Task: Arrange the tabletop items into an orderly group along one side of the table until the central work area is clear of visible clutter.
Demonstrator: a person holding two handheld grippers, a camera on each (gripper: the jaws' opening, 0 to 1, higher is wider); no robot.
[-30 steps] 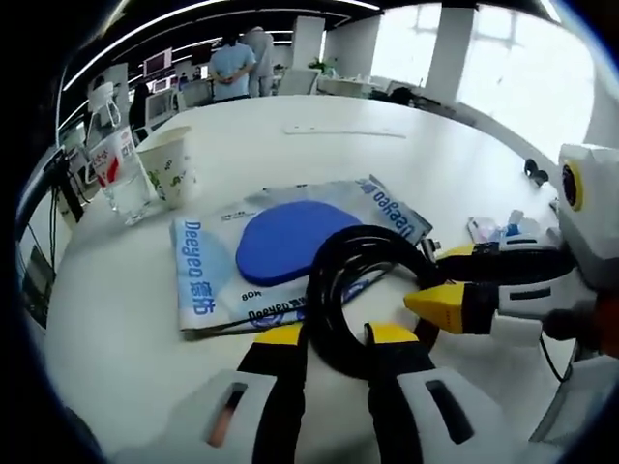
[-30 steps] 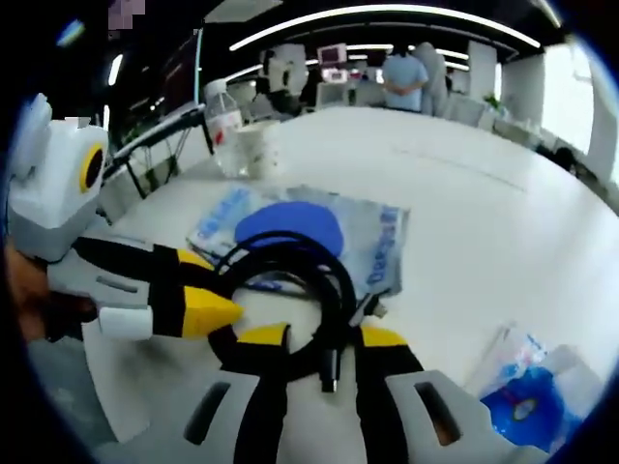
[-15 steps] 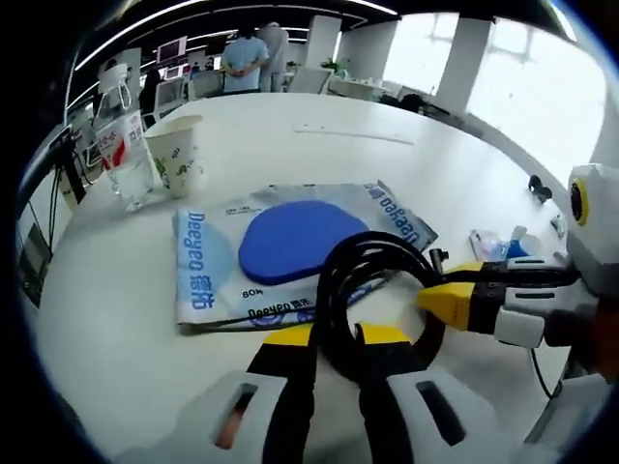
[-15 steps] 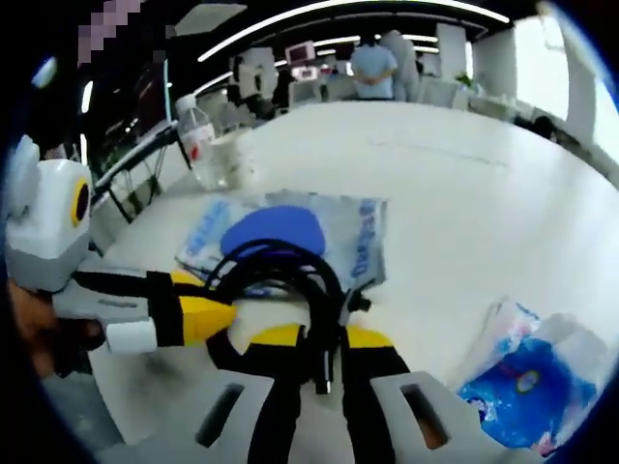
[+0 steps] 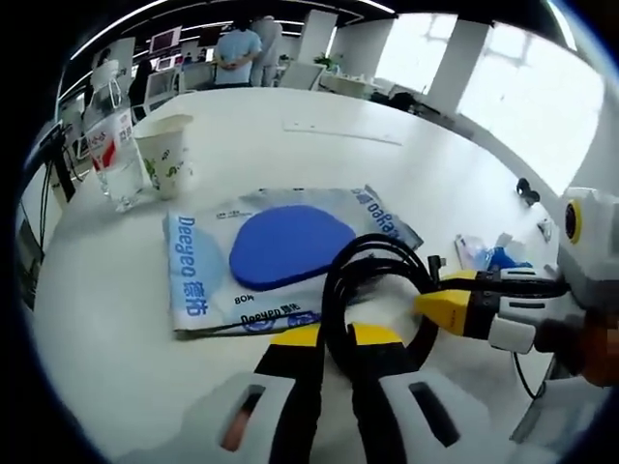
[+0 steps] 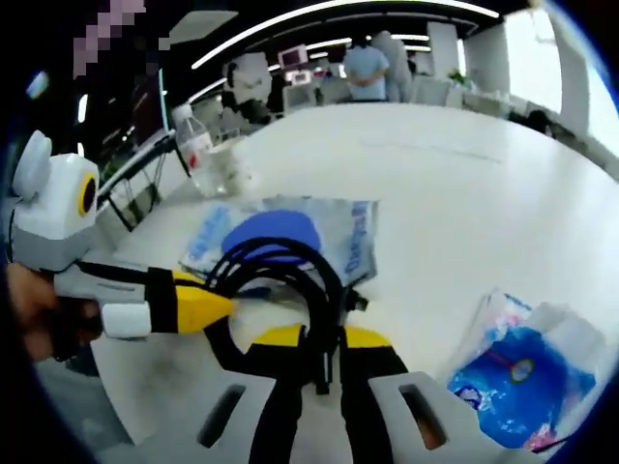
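A coil of black cable [image 5: 379, 259] lies partly on a clear package holding a blue mouse pad [image 5: 290, 246]. My left gripper [image 5: 336, 338] is shut on the near side of the coil. My right gripper [image 5: 437, 302] comes in from the right and grips the same coil. In the right gripper view its jaws [image 6: 322, 338] are closed on the cable [image 6: 290, 259], with the left gripper [image 6: 211, 302] at the coil's left side. The mouse pad package [image 6: 290, 232] lies just beyond.
A paper cup [image 5: 162, 155] and a water bottle [image 5: 114, 159] stand at the table's far left edge. A blue-and-white packet [image 6: 522, 372] lies to the right. A thin strip [image 5: 343, 130] lies far back. People stand beyond the table.
Both pairs of jaws have narrowed onto the cable coil. The coil has lifted and shifted slightly over the package.
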